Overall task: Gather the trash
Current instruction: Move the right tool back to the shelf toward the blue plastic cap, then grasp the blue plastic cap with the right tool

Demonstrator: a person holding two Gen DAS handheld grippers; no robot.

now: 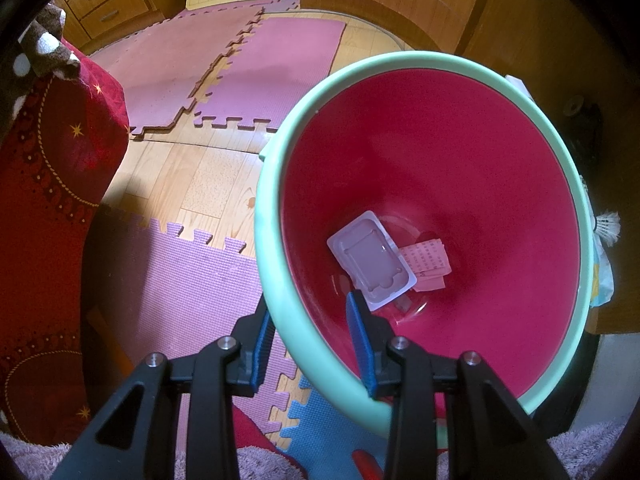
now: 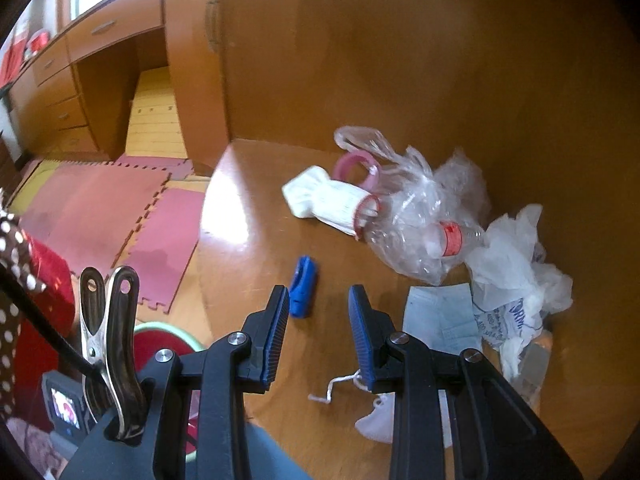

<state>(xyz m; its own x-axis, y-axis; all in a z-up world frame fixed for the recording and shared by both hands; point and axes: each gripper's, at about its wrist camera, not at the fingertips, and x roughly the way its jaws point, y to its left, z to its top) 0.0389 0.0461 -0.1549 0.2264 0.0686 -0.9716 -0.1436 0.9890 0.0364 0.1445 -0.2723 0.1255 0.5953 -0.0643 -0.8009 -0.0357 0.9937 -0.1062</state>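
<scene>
My left gripper (image 1: 312, 344) is shut on the near rim of the trash bin (image 1: 280, 280), which is mint-green outside and red inside. One finger is outside the wall and one inside. At the bin's bottom lie a white plastic tray (image 1: 370, 264), a pink paper slip (image 1: 428, 260) and some clear plastic. My right gripper (image 2: 319, 320) stands open over the wooden tabletop (image 2: 248, 240) with nothing between its fingers. Just beyond its left finger lies a small blue plastic piece (image 2: 303, 286). A paper slip (image 2: 442, 316) and a white face mask (image 2: 376, 420) lie by its right finger.
Farther back on the table lie a white sock (image 2: 328, 200), a pink ring (image 2: 356, 166), a clear bag with a bottle (image 2: 424, 224) and crumpled white bags (image 2: 516, 264). The bin's rim (image 2: 172, 330) shows below the table's left edge. Foam mats (image 1: 240, 80) cover the floor.
</scene>
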